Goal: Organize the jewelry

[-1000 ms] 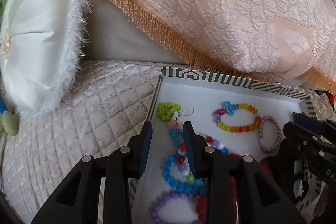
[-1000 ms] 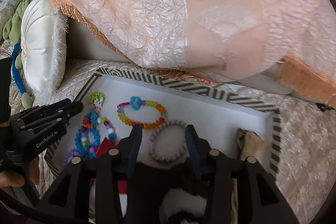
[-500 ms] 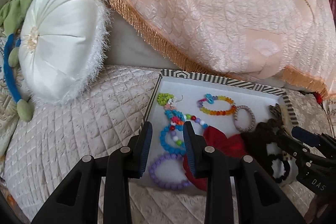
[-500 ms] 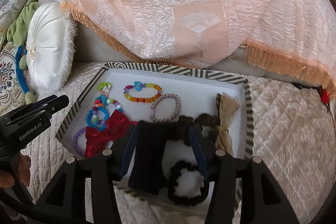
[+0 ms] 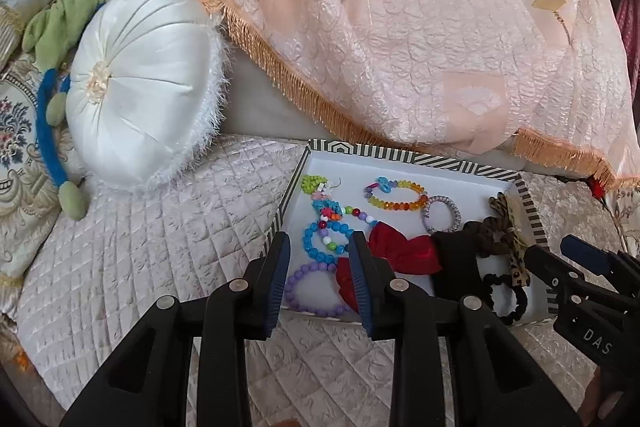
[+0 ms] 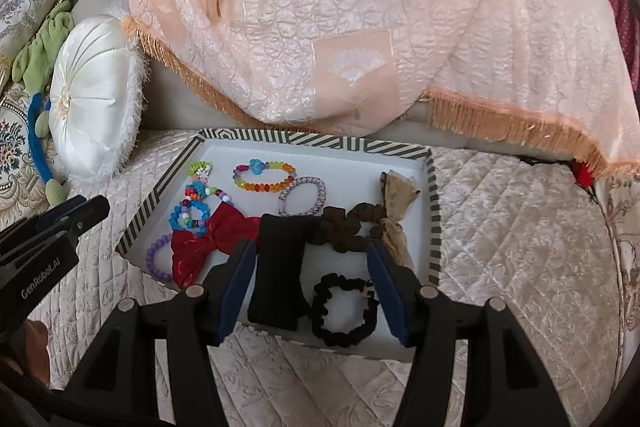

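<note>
A white tray with a striped rim [image 5: 404, 154] [image 6: 316, 139] lies on the quilted sofa seat. It holds bead bracelets: rainbow [image 5: 396, 194] [image 6: 264, 177], blue [image 5: 320, 241], purple [image 5: 312, 287] [image 6: 154, 259], and a pale twisted one [image 5: 442, 213] [image 6: 302, 195]. A red bow [image 5: 400, 253] [image 6: 208, 243], a black band [image 6: 280, 267], brown scrunchie [image 6: 344, 227] and black scrunchie [image 6: 344, 311] lie beside them. My left gripper [image 5: 320, 281] is open and empty over the tray's near left corner. My right gripper [image 6: 312, 291] is open and empty over its near edge.
A peach fringed throw [image 5: 420, 27] hangs over the sofa back behind the tray. A round white cushion [image 5: 144, 87] [image 6: 92, 95] stands to the left, with green and blue fabric items [image 5: 60, 23] and patterned cushions beyond it. Quilted seat [image 6: 520, 247] lies right of the tray.
Both grippers have pulled back and up from the tray, so the whole tray now shows. The right jaws have opened wider. The tray's contents have not moved.
</note>
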Available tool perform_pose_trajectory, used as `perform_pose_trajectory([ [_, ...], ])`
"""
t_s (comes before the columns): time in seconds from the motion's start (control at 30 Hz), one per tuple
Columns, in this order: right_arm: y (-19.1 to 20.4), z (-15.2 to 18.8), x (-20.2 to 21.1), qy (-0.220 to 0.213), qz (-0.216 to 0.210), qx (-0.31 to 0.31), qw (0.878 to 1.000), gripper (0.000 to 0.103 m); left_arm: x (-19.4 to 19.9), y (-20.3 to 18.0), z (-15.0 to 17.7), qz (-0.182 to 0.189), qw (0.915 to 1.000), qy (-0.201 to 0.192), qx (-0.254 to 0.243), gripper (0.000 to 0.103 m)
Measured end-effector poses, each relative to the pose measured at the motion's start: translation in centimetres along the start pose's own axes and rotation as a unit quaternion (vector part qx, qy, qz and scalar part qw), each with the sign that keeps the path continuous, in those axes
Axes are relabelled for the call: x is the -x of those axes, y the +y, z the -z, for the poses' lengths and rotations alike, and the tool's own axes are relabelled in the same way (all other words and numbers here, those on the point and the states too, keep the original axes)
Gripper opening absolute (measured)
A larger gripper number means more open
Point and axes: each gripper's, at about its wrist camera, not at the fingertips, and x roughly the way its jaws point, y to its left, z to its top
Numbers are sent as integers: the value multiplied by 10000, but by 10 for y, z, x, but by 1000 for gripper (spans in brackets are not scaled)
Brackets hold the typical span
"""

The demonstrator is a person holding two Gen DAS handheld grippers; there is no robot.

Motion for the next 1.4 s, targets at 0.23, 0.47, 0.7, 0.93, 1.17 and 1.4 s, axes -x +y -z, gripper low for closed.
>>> perform_pose_trajectory([
  [0.23,6,4,18,-204,232,-1,9995,69,16,-3,2,-46,9999,-135,48,20],
  [0.47,10,9,32,-299,198,-23,9994,70,32,-3,2,-62,9996,-269,52,20],
  [0.7,13,10,48,-475,171,2,9987,71,42,-1,1,-99,9994,-331,75,20],
  [0.93,15,13,52,-479,132,55,9988,74,47,-4,1,-95,9993,-356,37,20],
  [1.17,18,15,54,-451,172,147,9987,74,48,-4,3,-104,9994,-333,29,20],
  [1.4,17,15,55,-451,124,130,9988,74,48,-6,2,-84,9994,-334,-7,20],
])
